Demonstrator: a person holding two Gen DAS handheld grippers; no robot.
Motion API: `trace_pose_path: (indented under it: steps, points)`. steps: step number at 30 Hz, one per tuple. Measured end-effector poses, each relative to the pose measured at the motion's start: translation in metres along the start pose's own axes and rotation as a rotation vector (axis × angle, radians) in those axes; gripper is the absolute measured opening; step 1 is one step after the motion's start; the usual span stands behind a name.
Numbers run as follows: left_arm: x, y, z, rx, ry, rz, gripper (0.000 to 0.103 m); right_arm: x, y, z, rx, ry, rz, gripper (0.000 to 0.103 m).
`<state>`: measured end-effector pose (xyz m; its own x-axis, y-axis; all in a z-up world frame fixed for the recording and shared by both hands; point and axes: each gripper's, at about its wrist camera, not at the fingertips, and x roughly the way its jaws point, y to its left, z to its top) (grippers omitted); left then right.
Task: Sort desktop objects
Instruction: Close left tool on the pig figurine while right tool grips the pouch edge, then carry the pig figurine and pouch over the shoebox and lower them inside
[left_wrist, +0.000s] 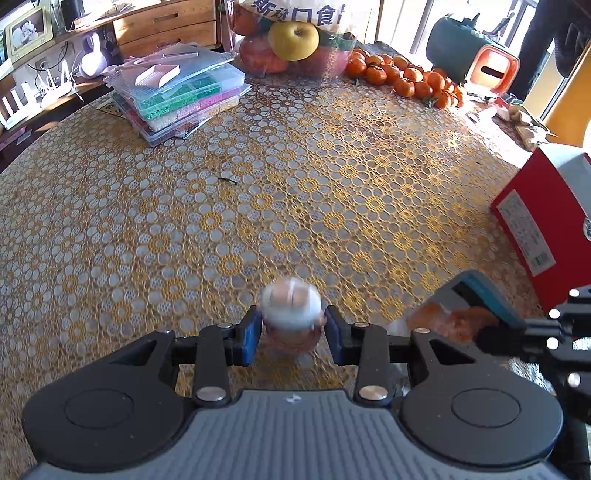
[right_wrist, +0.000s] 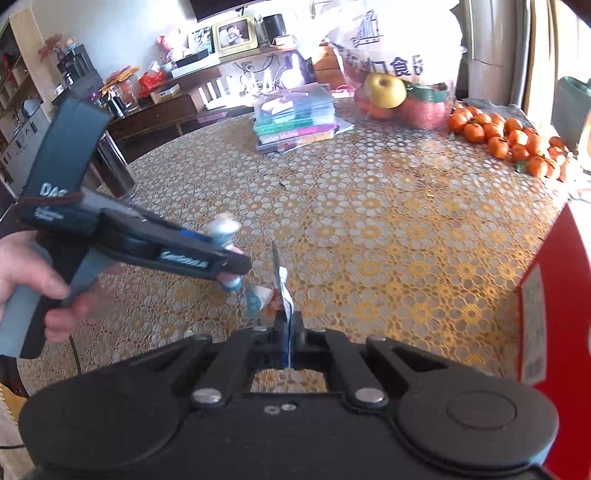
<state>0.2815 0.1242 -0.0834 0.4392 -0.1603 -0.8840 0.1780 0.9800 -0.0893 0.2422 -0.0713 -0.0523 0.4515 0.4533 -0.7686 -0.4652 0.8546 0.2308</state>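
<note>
Sunlit yellow lace tablecloth (left_wrist: 295, 184) covers the round table under me. From my left wrist, my left gripper (left_wrist: 293, 332) is clamped on a small bottle (left_wrist: 291, 314), blue pads pressing its two sides; the bottle stands roughly upright between them, its pale cap toward the camera, blurred, lifted off the cloth. Ahead lie a stack of clear bead boxes (left_wrist: 177, 96), a bag of fruit (left_wrist: 295, 40) and a row of tangerines (left_wrist: 406, 77), all well apart from the bottle. A red box (left_wrist: 532, 236) stands at the right edge, and just beside my right finger a flat teal-edged packet (left_wrist: 472, 314) hangs in the other gripper.

From my right wrist, my right gripper (right_wrist: 290, 332) is pressed together on that thin packet (right_wrist: 280, 288), held edge-on, its long axis running away from me and upward. My left hand (right_wrist: 26, 266) grips the left tool, whose fingers carry the bottle (right_wrist: 225, 236) just left of the packet. The red box (right_wrist: 554, 314) crowds my right side.
</note>
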Motion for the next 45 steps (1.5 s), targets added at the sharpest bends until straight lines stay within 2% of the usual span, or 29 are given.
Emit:
trace_pose_path:
  steps: [10, 16, 31, 45]
  points:
    - [-0.039, -0.013, -0.023, -0.008, 0.007, -0.005, 0.035, -0.047, -0.007, -0.016, 0.029, -0.048, -0.035, 0.000]
    - [-0.070, -0.033, -0.028, 0.020, -0.011, -0.017, 0.035, -0.078, -0.014, -0.023, 0.055, -0.080, -0.038, 0.000]
    - [-0.137, -0.118, -0.035, 0.145, -0.089, -0.093, 0.035, -0.169, -0.036, -0.046, 0.100, -0.206, -0.062, 0.000]
    - [-0.155, -0.201, -0.020, 0.277, -0.123, -0.148, 0.035, -0.234, -0.092, -0.064, 0.150, -0.311, -0.187, 0.000]
